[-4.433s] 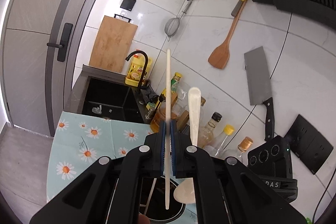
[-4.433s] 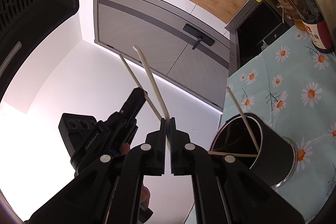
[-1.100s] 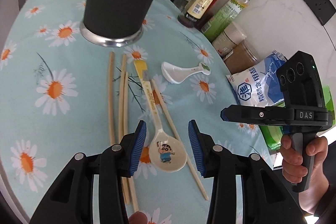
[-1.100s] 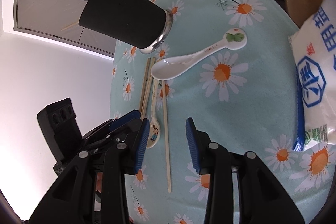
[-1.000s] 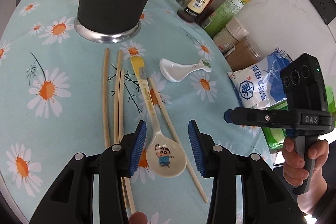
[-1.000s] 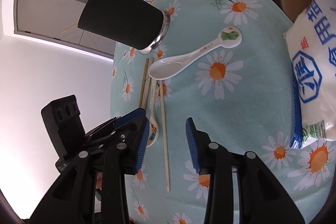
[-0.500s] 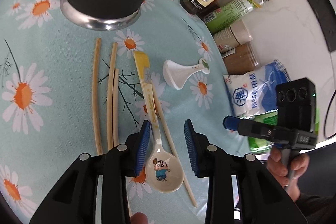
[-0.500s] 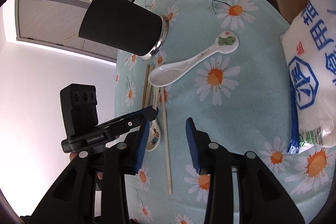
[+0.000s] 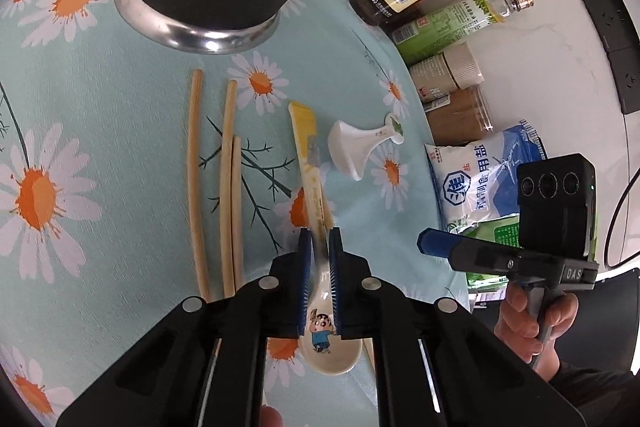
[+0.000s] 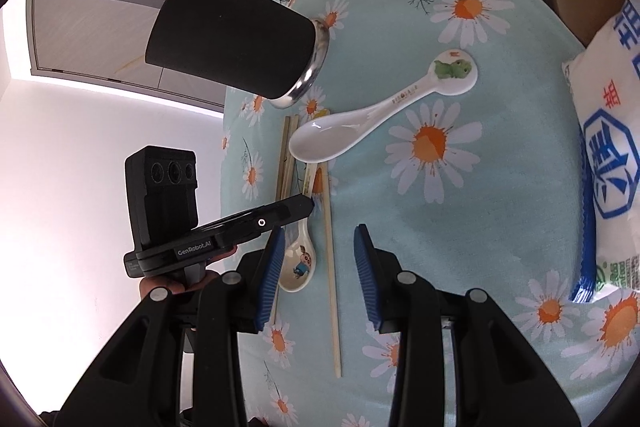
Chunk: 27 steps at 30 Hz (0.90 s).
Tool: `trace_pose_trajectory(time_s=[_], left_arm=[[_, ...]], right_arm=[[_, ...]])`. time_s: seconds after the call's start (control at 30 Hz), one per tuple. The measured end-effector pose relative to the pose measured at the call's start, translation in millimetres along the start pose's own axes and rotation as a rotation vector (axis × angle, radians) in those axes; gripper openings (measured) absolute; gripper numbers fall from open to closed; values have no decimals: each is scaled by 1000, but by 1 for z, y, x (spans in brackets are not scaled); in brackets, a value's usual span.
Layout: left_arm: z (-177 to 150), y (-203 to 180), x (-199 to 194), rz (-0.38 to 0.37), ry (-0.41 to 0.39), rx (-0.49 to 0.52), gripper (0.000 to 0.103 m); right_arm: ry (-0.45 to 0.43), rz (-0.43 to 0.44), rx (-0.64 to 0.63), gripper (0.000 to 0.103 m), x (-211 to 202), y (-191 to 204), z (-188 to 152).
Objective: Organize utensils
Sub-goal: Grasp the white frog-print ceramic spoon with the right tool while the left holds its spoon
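Blue-padded left tongs (image 9: 319, 259), nearly closed, pinch the handle of a cartoon-print ceramic spoon (image 9: 320, 331) at lower centre of the left view; its bowl rests on the daisy-print cloth of the bench (image 9: 100, 131). Right tongs (image 10: 320, 263), wide apart and holding nothing, hover over one bamboo chopstick (image 10: 331, 267). Three chopsticks (image 9: 230, 187) lie left of the spoon. White frog spoon (image 10: 360, 127) mid-frame; black utensil holder (image 10: 228, 43) upper left; salt bag (image 10: 612, 155) at right edge.
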<state>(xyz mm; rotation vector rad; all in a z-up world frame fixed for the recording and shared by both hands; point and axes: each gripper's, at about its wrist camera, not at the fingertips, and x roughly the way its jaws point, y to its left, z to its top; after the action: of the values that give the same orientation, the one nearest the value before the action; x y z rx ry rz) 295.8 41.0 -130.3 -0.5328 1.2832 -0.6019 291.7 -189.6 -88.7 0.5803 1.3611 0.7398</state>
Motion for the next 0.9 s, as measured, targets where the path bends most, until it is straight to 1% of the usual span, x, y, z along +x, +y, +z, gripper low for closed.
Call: trace_pose_trajectory(time_s=[0.13,0.2,0.3,0.53,0.63,0.73,0.8,0.87,0.9], left_arm=[[-1,-5,-2,17,-14,34,7],[-2,-4,-4,13,-23,28,5],[-5,-1,-9,13,-49,10,5],[-12,5,-28,-13,-131,-49,5],[-15,5,-41,-32,-183,-73,5],[-19,4,-48,-50,-205,-79,5],[-21,4,-53,-58,-215,-80,5],[-22,4,-57,-62,-222,-79,5],[-23,4,-58,-63,-227,-81,5]], right_arm=[[-2,9,24,37,2,-5,2],[-6,22,49,37,4,-8,5],[-17,50,104,37,9,-13,11],[-48,123,289,37,31,-29,28],[-62,137,354,37,39,-33,34],[-74,153,413,37,45,-37,37],[-80,172,480,35,50,-42,37],[-84,199,560,27,54,-51,35],[-86,212,586,26,54,-53,35]])
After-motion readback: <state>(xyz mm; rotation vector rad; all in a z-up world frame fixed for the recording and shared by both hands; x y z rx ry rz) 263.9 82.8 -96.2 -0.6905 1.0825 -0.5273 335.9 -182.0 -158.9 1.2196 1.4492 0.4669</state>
